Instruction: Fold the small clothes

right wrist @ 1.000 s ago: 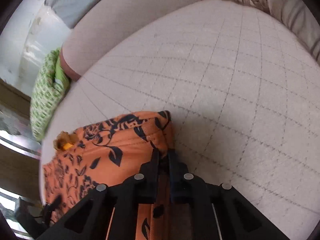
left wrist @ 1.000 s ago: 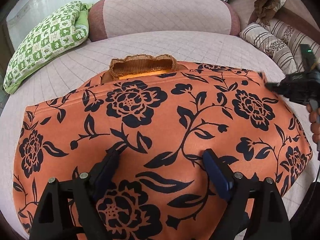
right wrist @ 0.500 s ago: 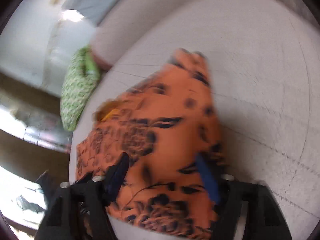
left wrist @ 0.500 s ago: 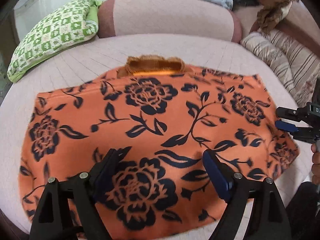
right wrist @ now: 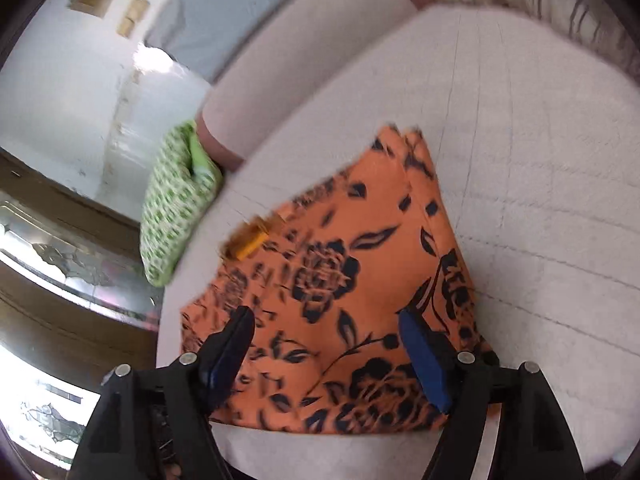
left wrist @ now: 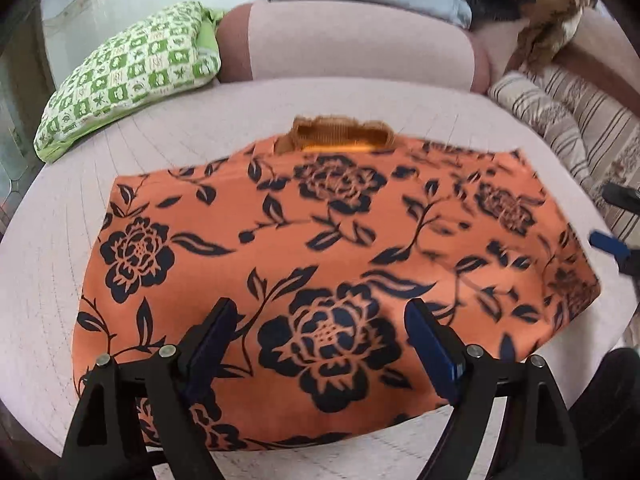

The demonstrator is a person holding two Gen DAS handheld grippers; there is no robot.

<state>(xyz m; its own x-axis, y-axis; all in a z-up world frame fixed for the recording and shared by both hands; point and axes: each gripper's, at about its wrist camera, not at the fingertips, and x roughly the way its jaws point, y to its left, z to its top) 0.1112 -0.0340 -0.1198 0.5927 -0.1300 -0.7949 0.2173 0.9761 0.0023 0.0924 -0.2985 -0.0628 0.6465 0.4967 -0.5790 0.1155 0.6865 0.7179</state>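
Observation:
An orange garment with dark blue flowers (left wrist: 328,248) lies folded flat on the pale quilted bed (left wrist: 52,272); its brown ribbed collar (left wrist: 340,136) pokes out at the far edge. My left gripper (left wrist: 320,320) is open and empty, above the garment's near edge. My right gripper (right wrist: 326,328) is open and empty, above the garment's (right wrist: 360,280) right side. In the left wrist view the right gripper's blue fingertip (left wrist: 608,242) shows at the right edge, just off the cloth.
A green checked pillow (left wrist: 128,76) lies at the far left. A pink bolster (left wrist: 352,48) runs along the back. Striped pillows (left wrist: 572,128) and a brown cloth heap (left wrist: 552,12) sit at the far right. A window and wood frame (right wrist: 60,264) show left in the right wrist view.
My right gripper has let go of the garment's corner, opened and pulled back to the right. My left gripper has drawn back toward me, so more of the garment shows.

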